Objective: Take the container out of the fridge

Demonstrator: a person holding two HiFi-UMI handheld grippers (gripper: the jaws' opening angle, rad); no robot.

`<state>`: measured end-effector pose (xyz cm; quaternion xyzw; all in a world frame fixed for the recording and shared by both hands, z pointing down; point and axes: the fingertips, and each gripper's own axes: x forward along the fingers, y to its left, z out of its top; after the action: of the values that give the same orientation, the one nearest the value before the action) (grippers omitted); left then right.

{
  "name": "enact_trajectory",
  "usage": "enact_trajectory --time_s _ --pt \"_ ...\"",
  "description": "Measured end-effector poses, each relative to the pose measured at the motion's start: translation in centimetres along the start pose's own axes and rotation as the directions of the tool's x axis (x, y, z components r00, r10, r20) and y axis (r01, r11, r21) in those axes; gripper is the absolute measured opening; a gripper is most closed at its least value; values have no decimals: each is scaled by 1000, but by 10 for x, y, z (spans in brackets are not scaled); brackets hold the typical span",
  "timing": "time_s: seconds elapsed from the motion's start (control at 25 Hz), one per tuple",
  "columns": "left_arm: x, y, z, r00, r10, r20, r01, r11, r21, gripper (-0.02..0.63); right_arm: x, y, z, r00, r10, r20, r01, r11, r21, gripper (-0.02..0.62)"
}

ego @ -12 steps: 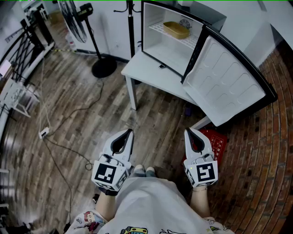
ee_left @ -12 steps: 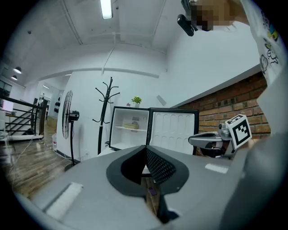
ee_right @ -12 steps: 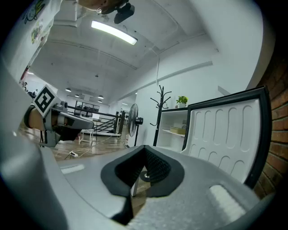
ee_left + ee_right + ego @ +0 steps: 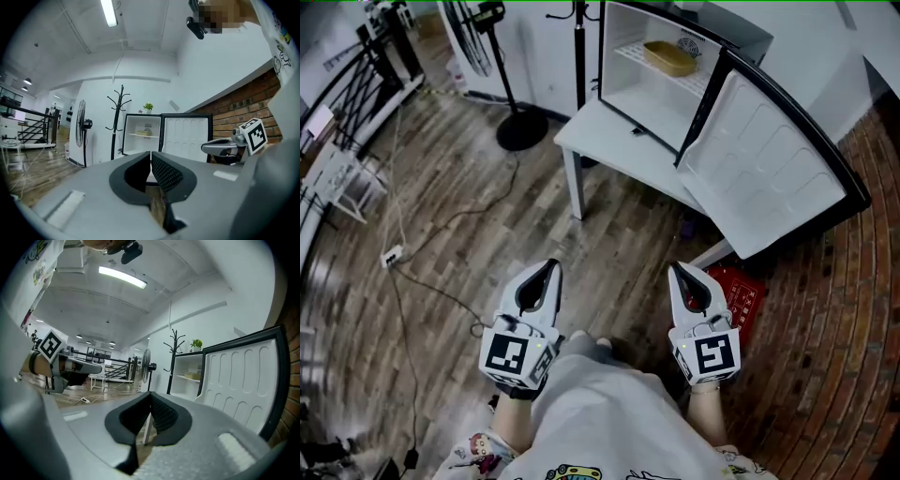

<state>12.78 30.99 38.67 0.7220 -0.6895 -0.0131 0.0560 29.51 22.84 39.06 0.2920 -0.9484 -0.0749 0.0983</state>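
We stand well apart from the fridge (image 4: 649, 98), with both grippers held low in front of the body. The left gripper (image 4: 551, 266) has its jaws pressed together with nothing between them, and the right gripper (image 4: 676, 269) is the same. The container (image 4: 668, 58), a yellowish oval dish, lies on the upper shelf (image 4: 630, 51) inside the fridge. The fridge stands on a white table (image 4: 598, 134), and its door (image 4: 764, 169) is swung wide to the right.

The step in hand, as we judge it, is the approach. To do it well, we should walk closer and face the opening squarely, keeping clear of the door's edge. The jaws should be opened before we reach in. We would then come in level with the shelf, take the container by its near rim, and lift it a little before drawing it out, so that it does not drag.

From here the container is small. We cannot tell if it has a lid, what is in it, or how thick its rim is. Both gripper views show it only as a pale shape on the shelf.
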Motion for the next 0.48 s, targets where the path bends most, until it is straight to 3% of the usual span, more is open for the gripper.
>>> enact_trajectory --time_s 0.16,0.48 --pt "-6 1 -1 999 35 2 -35 999 -4 34 1 8 -1 998 62 10 -62 998 13 49" --pt "-8 9 -6 997 81 -10 -81 997 -20 82 16 17 -3 990 137 22 -138 990 41 80"
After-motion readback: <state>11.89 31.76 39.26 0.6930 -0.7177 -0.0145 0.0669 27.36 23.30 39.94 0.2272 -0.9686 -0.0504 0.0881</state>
